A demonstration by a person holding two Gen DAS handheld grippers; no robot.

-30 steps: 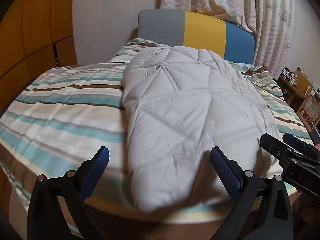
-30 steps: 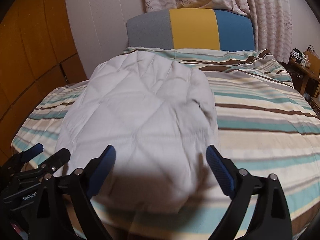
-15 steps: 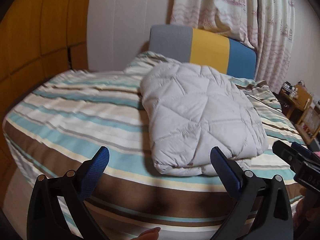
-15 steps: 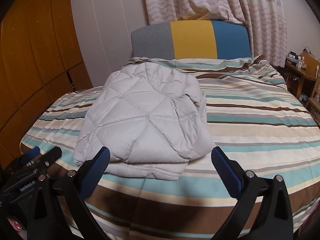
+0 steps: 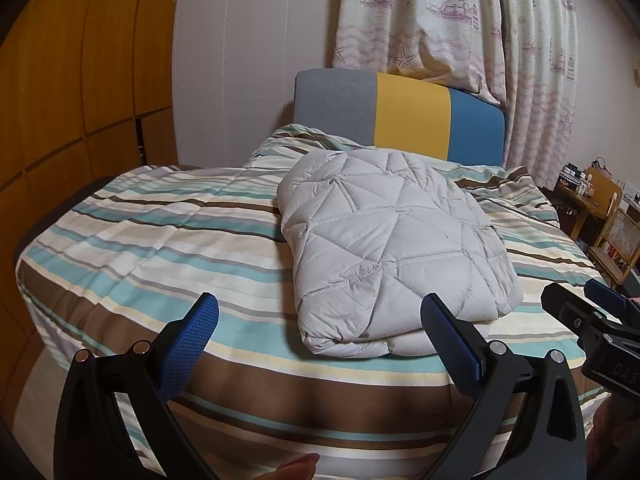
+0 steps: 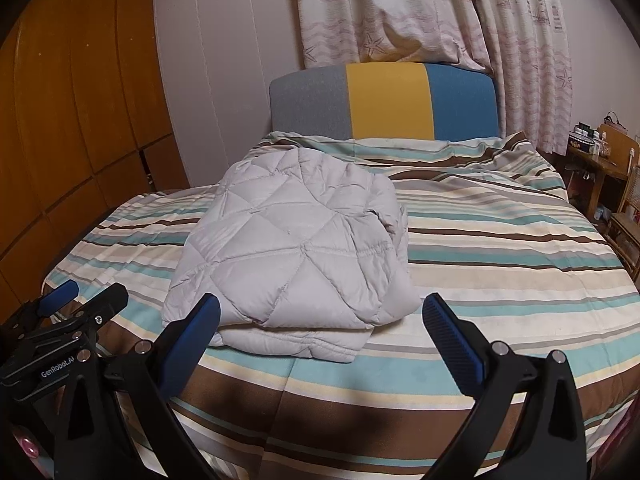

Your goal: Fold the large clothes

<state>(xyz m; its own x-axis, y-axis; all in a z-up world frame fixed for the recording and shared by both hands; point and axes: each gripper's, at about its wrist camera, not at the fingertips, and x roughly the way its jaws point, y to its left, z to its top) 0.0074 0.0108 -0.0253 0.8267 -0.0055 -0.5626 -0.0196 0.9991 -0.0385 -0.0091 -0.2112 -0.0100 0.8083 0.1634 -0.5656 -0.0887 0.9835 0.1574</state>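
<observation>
A folded grey quilted jacket point(image 5: 394, 248) is laid on the striped bed point(image 5: 140, 248); both grippers' jaws are spread wide, empty.

Pale grey quilted jacket point(image 5: 396, 248), stitched in triangle and diamond pattern. Bed cover point(image 5: 160, 248) with stripes of teal, brown, cream and beige. Headboard point(image 5: 400, 114) in three blocks: grey, yellow, blue. Cream curtain point(image 5: 460, 24) printed with pale purple ships, starfish and wavy lines. Orange-brown wooden panels point(image 5: 80, 80) beside a plain off-white wall point(image 5: 248, 60). Left tool point(image 5: 318, 324) black, with blue textured pads point(image 5: 192, 336); right tool point(image 6: 320, 320) in the same black and blue.
</observation>
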